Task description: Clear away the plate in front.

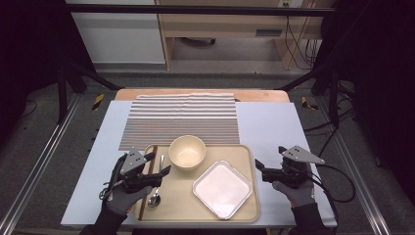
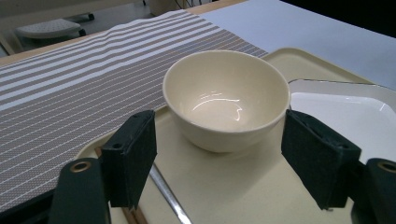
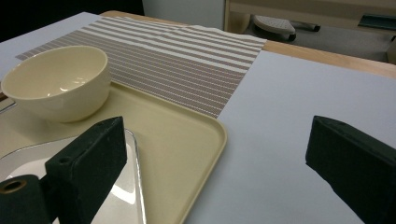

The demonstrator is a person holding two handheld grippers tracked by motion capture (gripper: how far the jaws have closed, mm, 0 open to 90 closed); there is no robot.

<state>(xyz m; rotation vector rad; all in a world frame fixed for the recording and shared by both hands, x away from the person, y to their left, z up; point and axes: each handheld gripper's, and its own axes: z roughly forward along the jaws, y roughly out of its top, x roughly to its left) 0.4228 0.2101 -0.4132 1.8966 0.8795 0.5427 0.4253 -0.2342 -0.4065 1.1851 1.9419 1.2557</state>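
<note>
A cream bowl stands at the back of a beige tray, with a square white plate to its right front. A metal spoon and brown chopsticks lie along the tray's left side. My left gripper hovers over that left side, open and empty, its jaws facing the bowl with a wide gap. My right gripper is held just right of the tray over the pale table cover, also open with nothing between its jaws.
A striped placemat lies behind the tray. The pale cover spreads over the wooden table. Black frame posts stand at both sides, and cables trail from each gripper.
</note>
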